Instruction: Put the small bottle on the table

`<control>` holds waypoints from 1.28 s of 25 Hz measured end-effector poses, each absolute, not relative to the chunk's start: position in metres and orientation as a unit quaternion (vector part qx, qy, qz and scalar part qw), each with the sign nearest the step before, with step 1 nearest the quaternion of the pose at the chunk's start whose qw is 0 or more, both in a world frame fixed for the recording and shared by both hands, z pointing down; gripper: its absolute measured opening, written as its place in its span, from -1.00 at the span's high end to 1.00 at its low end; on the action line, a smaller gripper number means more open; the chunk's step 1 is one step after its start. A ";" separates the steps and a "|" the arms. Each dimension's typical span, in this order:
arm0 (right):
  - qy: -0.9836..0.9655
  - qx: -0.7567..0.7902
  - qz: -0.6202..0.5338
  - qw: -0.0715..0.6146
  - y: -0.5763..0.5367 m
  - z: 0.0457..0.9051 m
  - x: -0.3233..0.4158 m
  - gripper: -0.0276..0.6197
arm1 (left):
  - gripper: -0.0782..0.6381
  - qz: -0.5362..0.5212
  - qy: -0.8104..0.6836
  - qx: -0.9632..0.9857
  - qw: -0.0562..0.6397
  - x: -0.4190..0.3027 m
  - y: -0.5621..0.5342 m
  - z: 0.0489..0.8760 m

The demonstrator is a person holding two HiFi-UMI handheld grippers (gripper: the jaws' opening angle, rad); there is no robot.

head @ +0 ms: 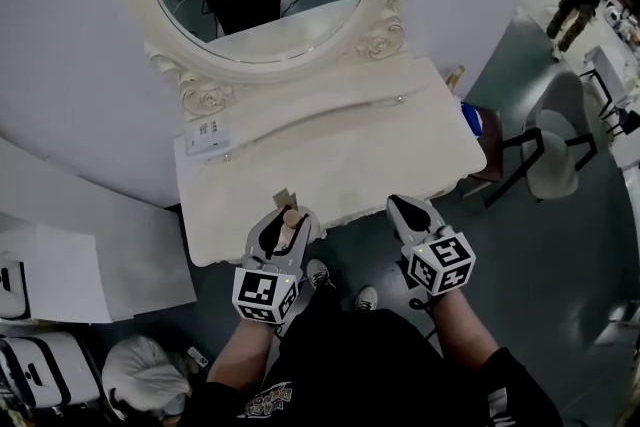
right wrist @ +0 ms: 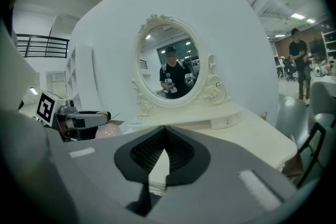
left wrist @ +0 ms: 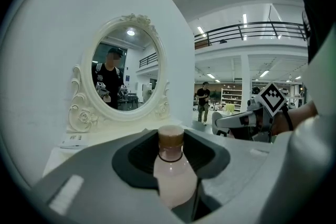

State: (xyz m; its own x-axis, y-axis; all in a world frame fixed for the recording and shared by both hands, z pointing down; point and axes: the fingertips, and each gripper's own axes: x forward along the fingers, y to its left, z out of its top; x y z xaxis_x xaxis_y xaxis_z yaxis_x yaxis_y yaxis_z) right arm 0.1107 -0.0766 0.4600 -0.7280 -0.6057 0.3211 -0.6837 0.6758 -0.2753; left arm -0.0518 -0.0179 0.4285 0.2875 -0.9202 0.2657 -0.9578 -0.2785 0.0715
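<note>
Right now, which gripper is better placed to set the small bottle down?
Left. The left gripper holds the small bottle at the table edge; the right gripper is shut, empty.

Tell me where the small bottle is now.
The small bottle sits in the left tool, at the white table's front edge, lower left in head view.

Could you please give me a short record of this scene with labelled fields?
held object: small bottle, pale pink body, brown cap
left claw: shut on the small bottle, at the front edge of the table
right claw: shut, empty
backdrop: oval mirror at the back of the table
task status: small bottle not yet released
</note>
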 end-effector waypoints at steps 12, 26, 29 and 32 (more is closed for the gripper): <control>-0.901 0.377 0.188 0.108 -0.108 0.457 0.071 0.82 | 0.39 0.081 -0.572 0.809 0.109 -0.095 -0.059 0.430; -0.891 0.395 0.189 0.118 -0.137 0.463 0.006 0.82 | 0.39 0.078 -0.555 0.819 0.119 -0.162 -0.096 0.445; -0.892 0.395 0.184 0.119 -0.139 0.460 -0.006 0.82 | 0.39 0.079 -0.555 0.820 0.114 -0.173 -0.101 0.445; -0.894 0.392 0.180 0.123 -0.142 0.458 -0.013 0.82 | 0.40 0.080 -0.558 0.819 0.109 -0.181 -0.104 0.444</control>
